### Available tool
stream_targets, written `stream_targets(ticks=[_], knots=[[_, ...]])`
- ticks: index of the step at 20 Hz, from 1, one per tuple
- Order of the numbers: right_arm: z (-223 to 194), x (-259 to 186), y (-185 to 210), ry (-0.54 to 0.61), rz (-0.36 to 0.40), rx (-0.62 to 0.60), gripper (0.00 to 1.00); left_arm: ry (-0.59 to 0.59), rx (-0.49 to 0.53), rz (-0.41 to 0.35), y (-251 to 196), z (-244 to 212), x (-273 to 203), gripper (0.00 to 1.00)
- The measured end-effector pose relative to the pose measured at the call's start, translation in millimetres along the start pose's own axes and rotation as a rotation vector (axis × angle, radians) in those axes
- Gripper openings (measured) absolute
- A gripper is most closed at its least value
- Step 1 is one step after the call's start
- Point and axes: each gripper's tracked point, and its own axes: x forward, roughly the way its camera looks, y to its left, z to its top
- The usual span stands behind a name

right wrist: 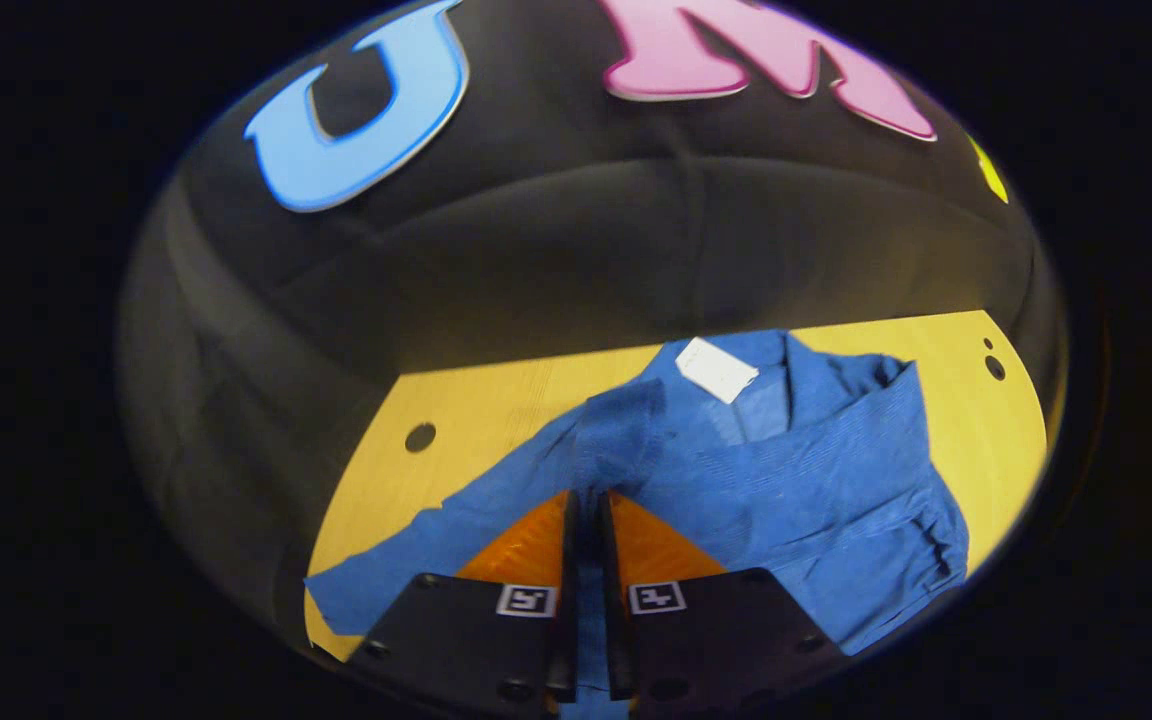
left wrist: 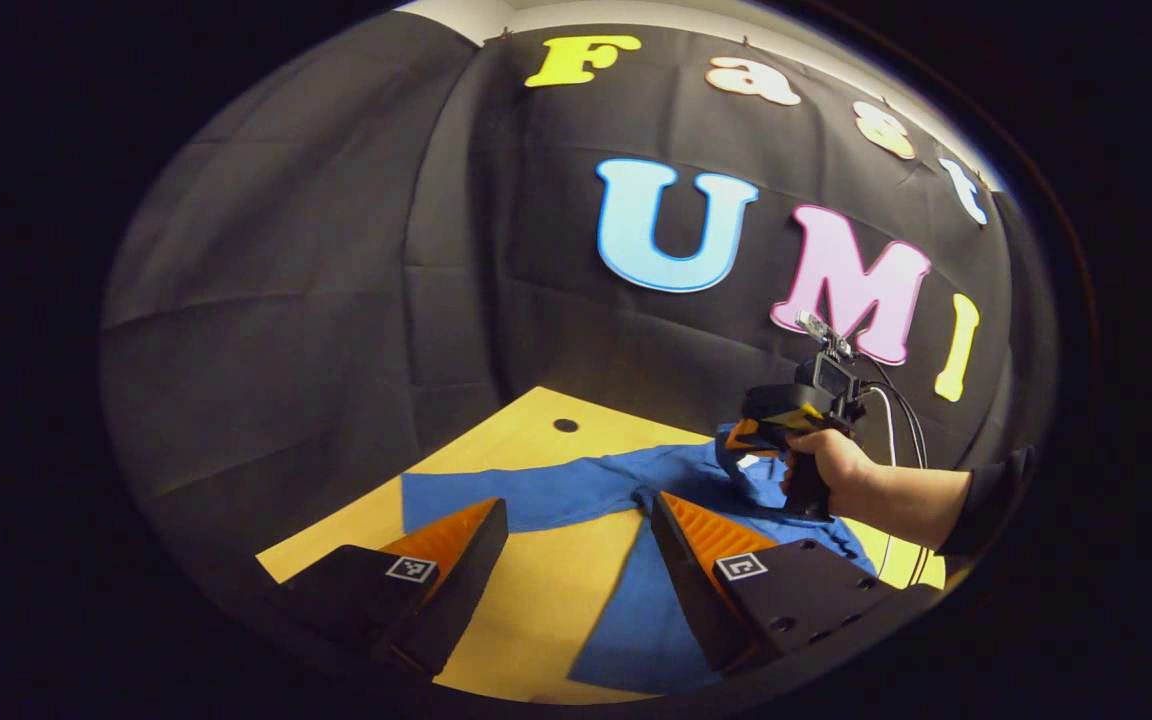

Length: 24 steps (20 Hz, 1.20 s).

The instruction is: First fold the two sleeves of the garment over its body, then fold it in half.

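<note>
The garment (right wrist: 786, 480) lies on the table (right wrist: 496, 400), with its tag (right wrist: 716, 370) at the far end. The right tongs (right wrist: 586, 520) sit on the garment's near part.

Hardly any readable text on show

The square black-and-white coded markers (right wrist: 526, 600) on the gripper fingers carry patterns, not words or numbers. On the blue garment (right wrist: 786, 480), the white tag (right wrist: 717, 370) just inside the collar looks blank from here; any print on it is too small to read.
</note>
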Motion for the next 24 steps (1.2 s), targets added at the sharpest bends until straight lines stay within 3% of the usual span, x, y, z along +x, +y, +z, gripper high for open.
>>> stream_targets(ticks=[2, 5, 6, 7, 8, 9, 10, 11, 13, 14, 18, 22, 24], knots=[[-29.1, 17.3, 13.8, 0.044, -0.010, -0.034, 0.30, 0.036, -0.005, 0.040, 25.0, -5.4, 8.7, 0.84], [-42.9, 17.5, 12.3, 0.012, -0.027, -0.065, 1.00, 0.042, -0.017, 0.098, 60.1, -10.2, 23.9, 0.86], [-44.4, 9.5, 9.0, 0.002, -0.028, -0.060, 0.93, 0.046, -0.023, 0.128, 75.3, -11.6, 32.9, 0.86], [-45.9, -0.8, 4.4, -0.007, -0.026, -0.044, 1.00, 0.055, -0.032, 0.147, 89.2, -14.6, 42.1, 0.86], [-44.8, -11.4, -3.9, -0.018, -0.026, -0.024, 1.00, 0.075, -0.048, 0.159, 101.0, -21.9, 52.6, 0.86], [-41.9, -22.9, -12.7, -0.037, -0.025, -0.011, 0.91, 0.099, -0.063, 0.159, 112.6, -28.0, 63.9, 0.86], [-39.0, -35.9, -25.7, -0.063, -0.034, -0.011, 0.90, 0.149, -0.070, 0.164, 120.8, -37.8, 79.1, 0.86], [-38.8, -49.1, -41.2, -0.081, -0.043, -0.027, 1.00, 0.202, -0.028, 0.170, 128.8, -47.7, 93.7, 0.86], [-48.1, -81.9, -85.1, -0.098, -0.105, -0.072, 1.00, 0.284, 0.066, 0.242, 149.3, -60.1, 115.8, 0.86], [-52.5, -96.4, -105.2, -0.108, -0.125, -0.079, 1.00, 0.307, 0.078, 0.243, 142.5, -58.7, 130.9, 0.87], [-82.6, -154.2, -169.0, -0.098, -0.177, -0.082, 1.00, 0.401, -0.001, 0.226, 165.9, -65.5, 154.1, 0.87], [-94.0, -197.1, -218.4, -0.116, -0.230, -0.086, 0.99, 0.499, -0.047, 0.286, 181.5, -74.8, 171.4, 0.86], [-96.9, -211.1, -235.7, -0.109, -0.241, -0.087, 0.99, 0.477, -0.048, 0.307, 186.3, -74.1, 177.5, 0.86]])
